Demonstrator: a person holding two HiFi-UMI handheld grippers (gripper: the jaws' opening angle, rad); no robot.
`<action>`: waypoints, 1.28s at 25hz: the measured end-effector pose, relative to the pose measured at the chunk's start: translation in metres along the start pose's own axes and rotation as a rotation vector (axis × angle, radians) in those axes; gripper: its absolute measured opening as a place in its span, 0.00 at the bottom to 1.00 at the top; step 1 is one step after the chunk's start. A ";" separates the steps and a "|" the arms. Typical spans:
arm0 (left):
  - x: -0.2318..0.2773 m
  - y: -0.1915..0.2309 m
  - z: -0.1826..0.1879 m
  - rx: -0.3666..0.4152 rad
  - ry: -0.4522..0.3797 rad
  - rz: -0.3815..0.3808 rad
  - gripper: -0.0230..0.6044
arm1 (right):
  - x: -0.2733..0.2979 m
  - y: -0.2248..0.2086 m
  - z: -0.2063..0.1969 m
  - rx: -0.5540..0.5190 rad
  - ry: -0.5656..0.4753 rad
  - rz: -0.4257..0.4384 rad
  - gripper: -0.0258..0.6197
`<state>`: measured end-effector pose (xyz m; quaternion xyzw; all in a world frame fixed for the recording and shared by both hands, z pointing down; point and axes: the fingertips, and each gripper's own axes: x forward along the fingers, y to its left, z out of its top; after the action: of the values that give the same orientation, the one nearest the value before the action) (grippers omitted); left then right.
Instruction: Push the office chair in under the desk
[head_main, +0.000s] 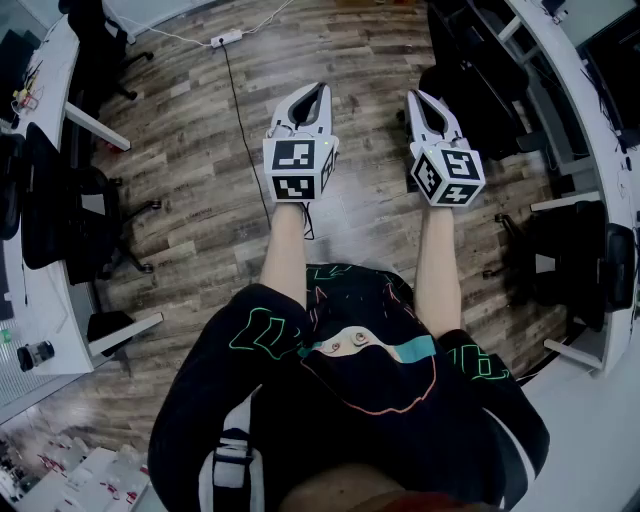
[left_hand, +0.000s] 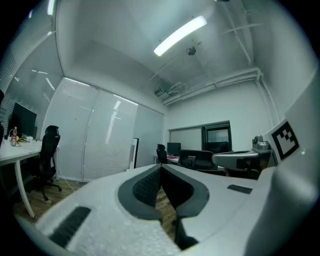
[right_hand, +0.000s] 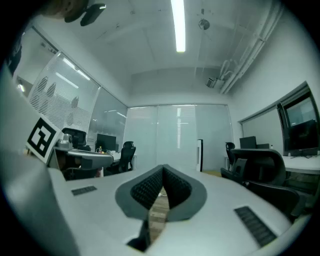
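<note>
While the person stands on the wood floor with both arms stretched forward, four black chairs stand around the room, and I cannot tell which one the task means. Along the left edge runs the left counter, white. The near chair is just beside it, with its wheeled base out on the floor. The far chair stands at that counter's upper end. A power strip lies on the floor further in, and its dark cable trails down toward the person.

The left gripper is held level over bare floor, well apart from every chair. Its fingers are narrow, tips together, with nothing between them. Just beside it, the right gripper is also level. Its fingers are pressed tip to tip and also empty.

To the right, the upper chair stands out on the floor near the right counter. The lower chair sits close against that counter's edge, lower in the head view.
</note>
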<state>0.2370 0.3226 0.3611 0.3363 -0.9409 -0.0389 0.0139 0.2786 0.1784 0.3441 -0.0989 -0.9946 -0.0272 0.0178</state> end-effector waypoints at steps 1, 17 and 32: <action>0.001 -0.001 -0.001 0.003 0.001 -0.004 0.05 | 0.001 0.000 0.000 0.001 -0.003 -0.005 0.05; 0.017 0.026 -0.025 -0.034 0.050 0.037 0.05 | 0.042 -0.017 -0.014 0.091 0.001 0.008 0.05; 0.132 0.124 -0.033 -0.031 0.095 0.166 0.05 | 0.229 -0.036 -0.028 0.152 0.004 0.186 0.05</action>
<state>0.0584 0.3321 0.4041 0.2585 -0.9630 -0.0364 0.0669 0.0483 0.1860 0.3791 -0.1889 -0.9803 0.0500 0.0297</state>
